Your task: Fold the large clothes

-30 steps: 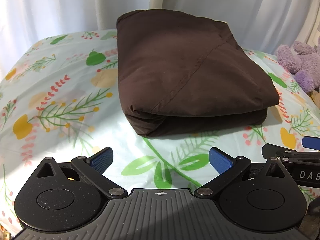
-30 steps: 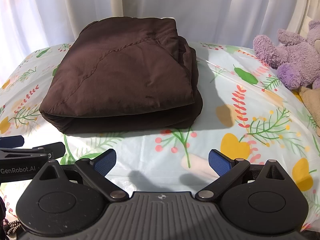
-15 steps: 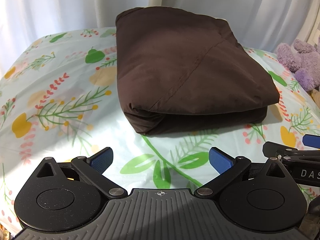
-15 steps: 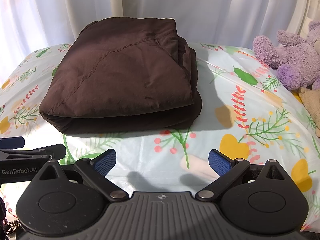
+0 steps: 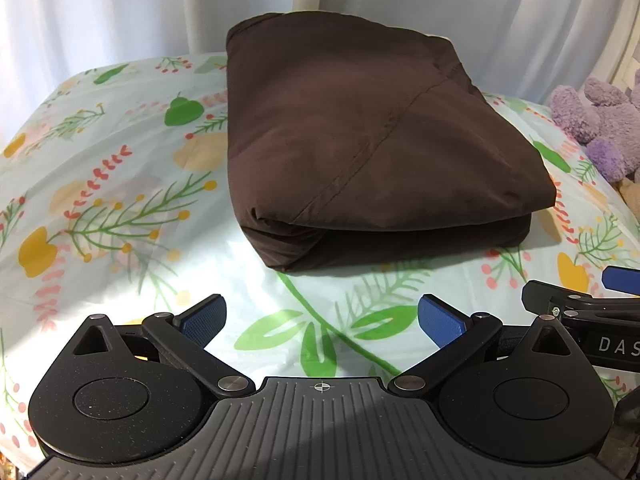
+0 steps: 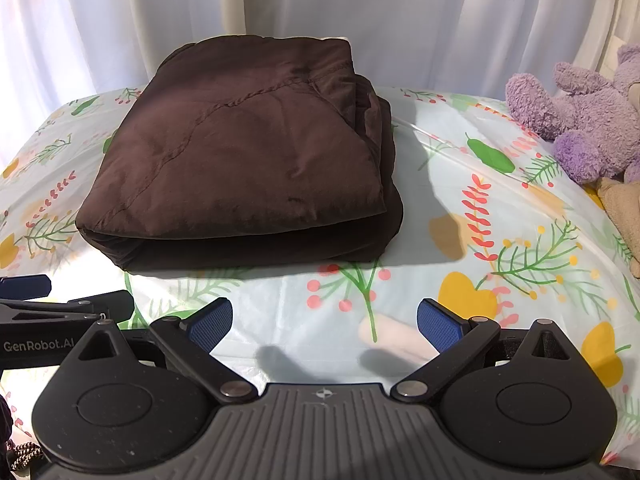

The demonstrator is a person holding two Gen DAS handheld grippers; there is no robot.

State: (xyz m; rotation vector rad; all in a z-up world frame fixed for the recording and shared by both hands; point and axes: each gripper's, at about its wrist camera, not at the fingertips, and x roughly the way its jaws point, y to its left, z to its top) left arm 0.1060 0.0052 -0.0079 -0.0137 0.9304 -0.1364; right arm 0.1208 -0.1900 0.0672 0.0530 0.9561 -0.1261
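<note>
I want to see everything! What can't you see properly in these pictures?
- Purple teddy: cut off by the right edge in both views.
- Tan toy: mostly outside the right wrist view.
- Brown folded cloth: its inner layers and underside are hidden by its own top layer.

The dark brown garment (image 5: 360, 144) lies folded flat (several thick layers, stacked).

A floral sheet (image 6: 460, 208) covers the surface, printed with green leaves, yellow fruit and red sprigs. At far right sits a purple plush toy (image 6: 580, 120), touching a tan plush (image 6: 620, 208) just nearer. White curtains (image 6: 400, 20) hang across the far side, brightly backlit.
</note>
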